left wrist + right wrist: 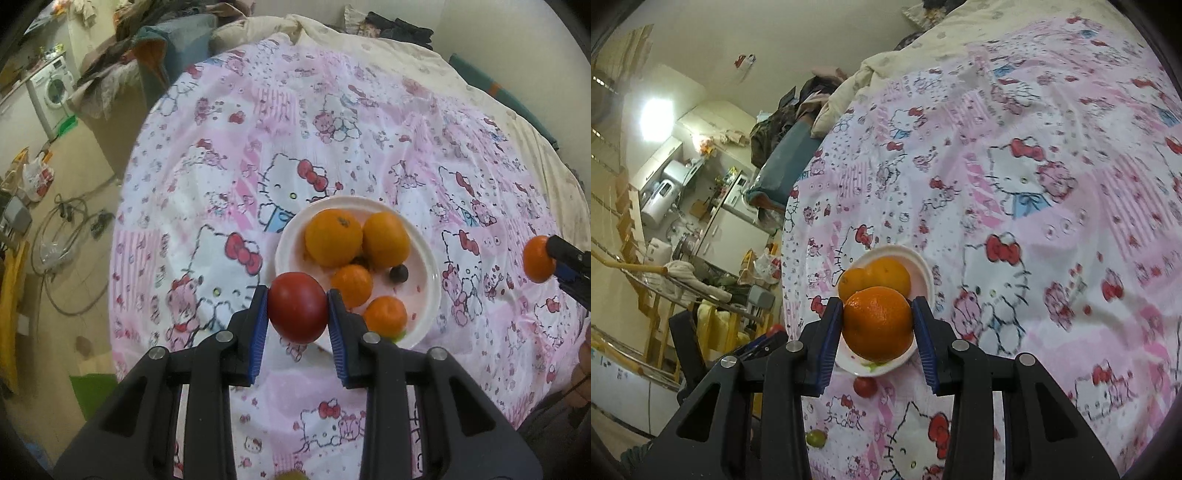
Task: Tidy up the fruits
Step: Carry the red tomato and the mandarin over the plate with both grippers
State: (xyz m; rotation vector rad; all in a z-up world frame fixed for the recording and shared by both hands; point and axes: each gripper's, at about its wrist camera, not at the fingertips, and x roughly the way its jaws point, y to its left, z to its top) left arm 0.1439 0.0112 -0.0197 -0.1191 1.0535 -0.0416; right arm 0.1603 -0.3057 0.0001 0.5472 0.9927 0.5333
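- My left gripper (297, 308) is clenched on a red tomato (297, 312), both blue pads pressing its sides, low in the centre of the left wrist view.
- Just behind that tomato sits the white plate (430, 266), resting on the pink cartoon-cat bedsheet (221, 166) at mid-frame.
- On the plate: two big oranges (333, 237) side by side at the back, touching each other; two smaller mandarins (351, 285) in front of them; and a small dark round fruit (399, 274) just to the right, too small for me to name.
- At the far right edge of the left wrist view, my right gripper (550, 258) shows up with an orange fruit at its tips, well apart from the plate.
- In the right wrist view, my right gripper (877, 325) is clamped on an orange (878, 324), pads tight against both sides, at lower centre.
- Behind it there, the plate (925, 273) peeks out with the two big oranges above my held one.
- A small red fruit (865, 386) lies on the sheet just below the plate, and a little green fruit (816, 438) sits lower left, near the bed's edge.
- A washing machine (51, 85) stands in the upper left of the left wrist view.
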